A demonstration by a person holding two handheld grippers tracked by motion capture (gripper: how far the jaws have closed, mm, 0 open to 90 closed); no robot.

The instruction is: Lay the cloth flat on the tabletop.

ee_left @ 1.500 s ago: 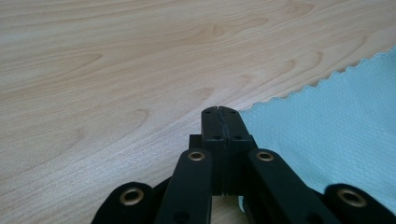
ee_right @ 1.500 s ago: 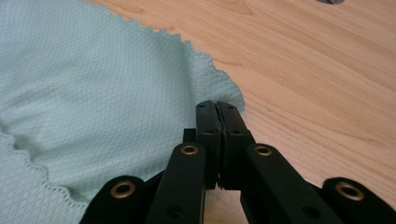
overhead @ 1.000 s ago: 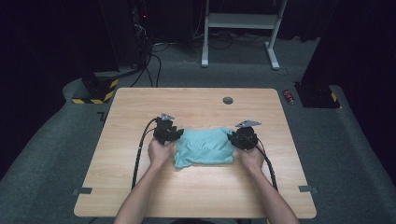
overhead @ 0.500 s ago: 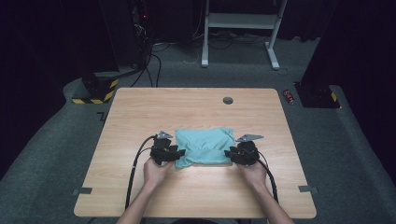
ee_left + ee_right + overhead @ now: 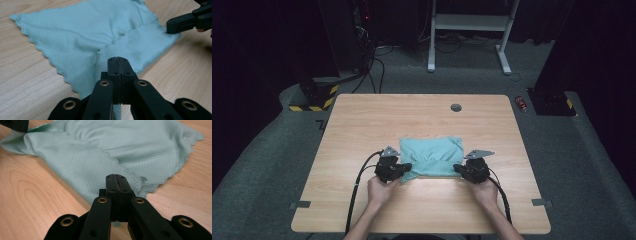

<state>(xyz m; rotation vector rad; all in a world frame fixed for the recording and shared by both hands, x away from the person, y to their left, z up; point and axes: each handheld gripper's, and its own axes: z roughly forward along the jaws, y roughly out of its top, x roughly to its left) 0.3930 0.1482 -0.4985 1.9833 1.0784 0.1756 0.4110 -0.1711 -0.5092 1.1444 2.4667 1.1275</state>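
A teal cloth lies on the wooden table, partly folded, with one hemmed edge running across its top layer. My left gripper is at its near left corner. In the left gripper view its jaws have just been closing and now meet with cloth pinched between them. My right gripper is at the near right corner, and its jaws have likewise just closed on the cloth. The right gripper also shows far off in the left gripper view.
A dark round grommet sits near the table's far edge. Beyond the table stand a white desk frame, a yellow-and-black striped base and a red can on the floor. Bare wood surrounds the cloth.
Both hands have slid along the cloth's sides toward the table's near edge, from mid-cloth to its near corners. Both pairs of jaws have shut on the cloth.
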